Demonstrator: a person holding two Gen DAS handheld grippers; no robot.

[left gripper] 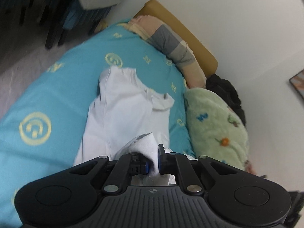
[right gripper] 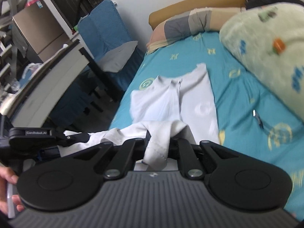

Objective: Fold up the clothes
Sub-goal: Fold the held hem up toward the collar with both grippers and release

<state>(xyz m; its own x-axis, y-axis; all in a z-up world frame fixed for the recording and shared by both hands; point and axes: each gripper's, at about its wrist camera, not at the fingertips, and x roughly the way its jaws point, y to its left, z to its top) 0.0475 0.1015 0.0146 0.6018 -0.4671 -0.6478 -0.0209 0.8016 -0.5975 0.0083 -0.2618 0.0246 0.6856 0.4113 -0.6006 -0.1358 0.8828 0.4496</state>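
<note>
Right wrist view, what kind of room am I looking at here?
Most likely a bedroom: a bed with a teal sheet, pillows against a headboard, and a white garment spread out for folding.

A bed (right gripper: 237, 102) dressed in a turquoise sheet with pale yellow emblems carries everything here. A white garment (right gripper: 180, 102) lies spread along the middle of the sheet, collar end toward the headboard (left gripper: 182, 30), its near end bunched and lifted off the bed. At the head, a pillow (left gripper: 171, 43) in peach, grey and cream blocks rests against the mustard-coloured headboard. Beside the garment, on the wall side, sits a fluffy pale green blanket (left gripper: 214, 121) with blue and orange motifs, its edge resting on the sheet. A dark bundle of cloth (left gripper: 226, 87) lies between the pillow and the green blanket. A small dark object (right gripper: 258, 119), too blurred to identify, rests on the sheet near the blanket.
</note>
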